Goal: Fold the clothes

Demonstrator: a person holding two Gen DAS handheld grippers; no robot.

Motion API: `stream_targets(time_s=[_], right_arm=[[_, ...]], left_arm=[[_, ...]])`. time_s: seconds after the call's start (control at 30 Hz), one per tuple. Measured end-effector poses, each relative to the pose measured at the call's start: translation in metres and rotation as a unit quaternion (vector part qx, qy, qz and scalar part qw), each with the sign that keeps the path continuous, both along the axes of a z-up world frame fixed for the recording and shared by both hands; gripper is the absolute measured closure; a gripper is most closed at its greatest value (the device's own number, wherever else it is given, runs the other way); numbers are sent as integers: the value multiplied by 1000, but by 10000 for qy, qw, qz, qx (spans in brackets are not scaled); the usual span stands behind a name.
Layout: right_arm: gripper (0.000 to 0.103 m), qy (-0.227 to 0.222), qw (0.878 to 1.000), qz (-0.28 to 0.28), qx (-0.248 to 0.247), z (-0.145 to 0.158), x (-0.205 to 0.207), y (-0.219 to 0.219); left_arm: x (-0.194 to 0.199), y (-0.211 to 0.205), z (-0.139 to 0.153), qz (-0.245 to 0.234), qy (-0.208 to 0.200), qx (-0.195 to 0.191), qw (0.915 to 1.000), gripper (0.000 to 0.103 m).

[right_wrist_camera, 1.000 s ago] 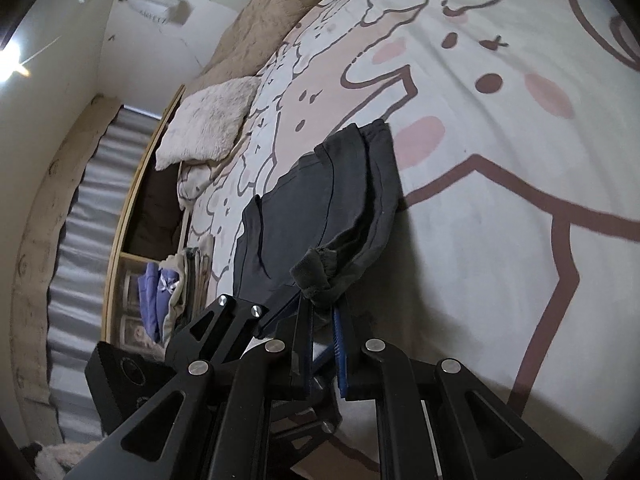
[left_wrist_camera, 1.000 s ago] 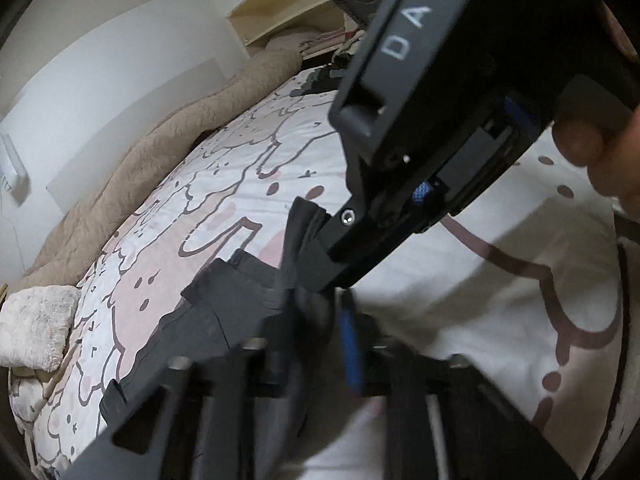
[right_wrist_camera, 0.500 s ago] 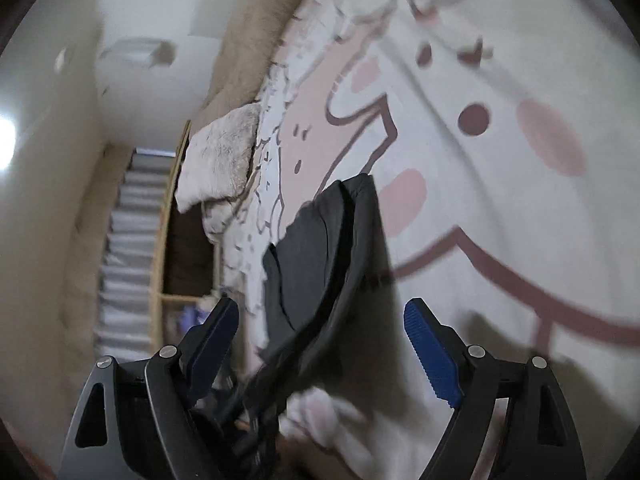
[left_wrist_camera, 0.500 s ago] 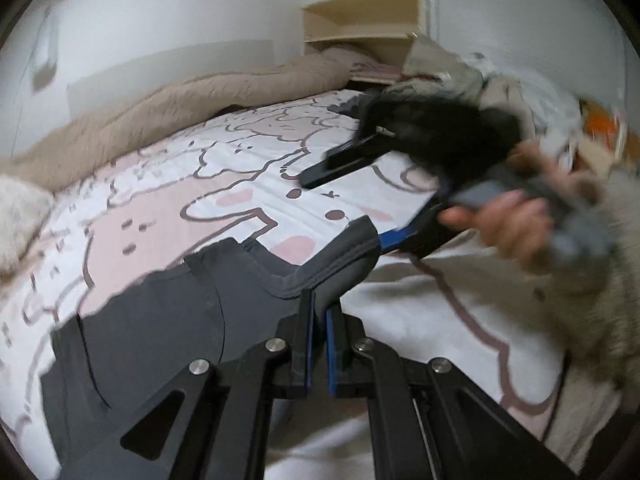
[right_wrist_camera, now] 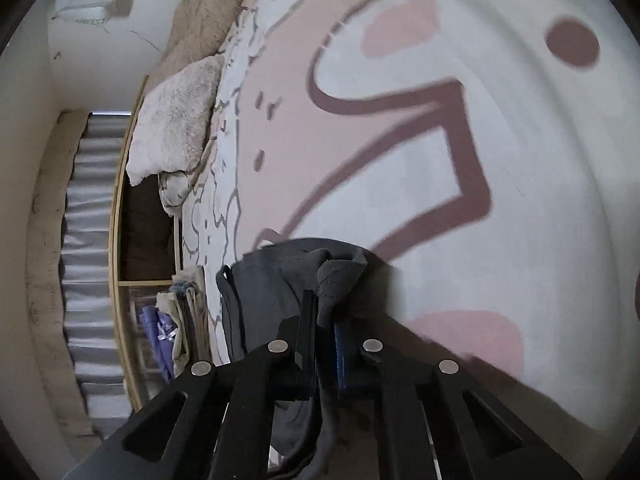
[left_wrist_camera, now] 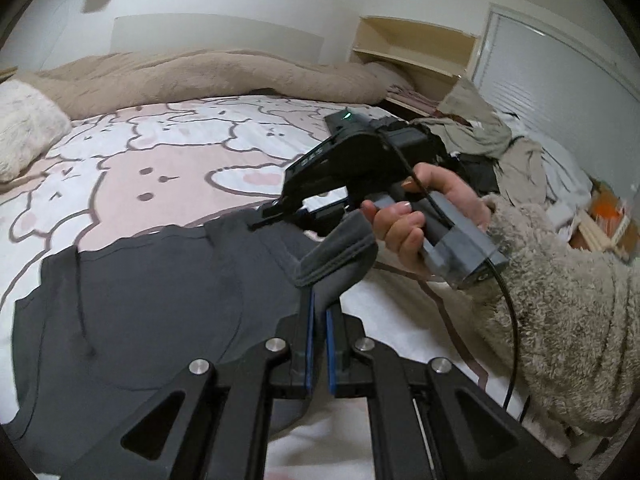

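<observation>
While the dark grey garment (left_wrist_camera: 132, 304) lies spread across the cartoon-bear bedsheet (left_wrist_camera: 168, 160), both tools have hold of it along its near edge. The left gripper (left_wrist_camera: 319, 312) has its blue-padded fingers pressed together on a ribbed hem or cuff that curls up out of the jaws. The right gripper (right_wrist_camera: 322, 320) is likewise clamped on a bunched fold of the same cloth; from the left camera its body shows further along the edge, held in the person's right hand (left_wrist_camera: 416, 216), whose fluffy sleeve (left_wrist_camera: 560, 320) fills the corner.

It looks like a soft jersey knit, light and limp, so I would expect it to sag and drape between the two pinches rather than hold any line. The ribbed band seems the firmest part and the sensible place to grip, since thin single layers could slide out of the pads. Because the right-hand pinch has gathered several layers, the fold may come out lumpy unless the cloth is pulled taut first. The sheet is smooth, so the garment should drag easily across it.

A beige blanket (left_wrist_camera: 208, 76) is heaped along the far side of the bed, a fluffy white pillow (left_wrist_camera: 24, 128) sits at the left, and a pile of other clothes (left_wrist_camera: 492, 144) waits beyond the hand.
</observation>
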State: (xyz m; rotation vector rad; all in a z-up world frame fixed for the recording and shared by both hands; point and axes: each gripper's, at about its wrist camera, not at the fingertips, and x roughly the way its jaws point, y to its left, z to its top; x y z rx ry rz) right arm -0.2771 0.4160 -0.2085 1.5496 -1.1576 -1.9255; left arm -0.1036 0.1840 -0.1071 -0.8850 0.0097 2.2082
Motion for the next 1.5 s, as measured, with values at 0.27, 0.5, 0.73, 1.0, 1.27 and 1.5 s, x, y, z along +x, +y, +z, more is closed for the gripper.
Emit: stream_targets(time_s=[0.27, 0.5, 0.73, 1.0, 1.27, 1.5], right_arm=[[95, 649, 9931, 435, 871, 63, -9, -81], [95, 644, 9794, 990, 1640, 63, -27, -179], [95, 751, 9579, 920, 2615, 63, -26, -235], [95, 815, 9458, 492, 3104, 70, -20, -227], [95, 785, 9546, 991, 2696, 52, -27, -255], [39, 799, 9602, 1355, 2310, 38, -33, -277]], left_arm=[[7, -83, 16, 955, -188, 307, 9948, 97], [13, -148, -5, 1674, -410, 189, 9849, 97], [16, -191, -16, 2044, -525, 490, 9762, 97], [12, -191, -22, 1874, -651, 722, 9775, 97], [1, -216, -37, 2333, -1092, 901, 9621, 64], [-24, -213, -52, 2494, -1428, 769, 9547, 57]])
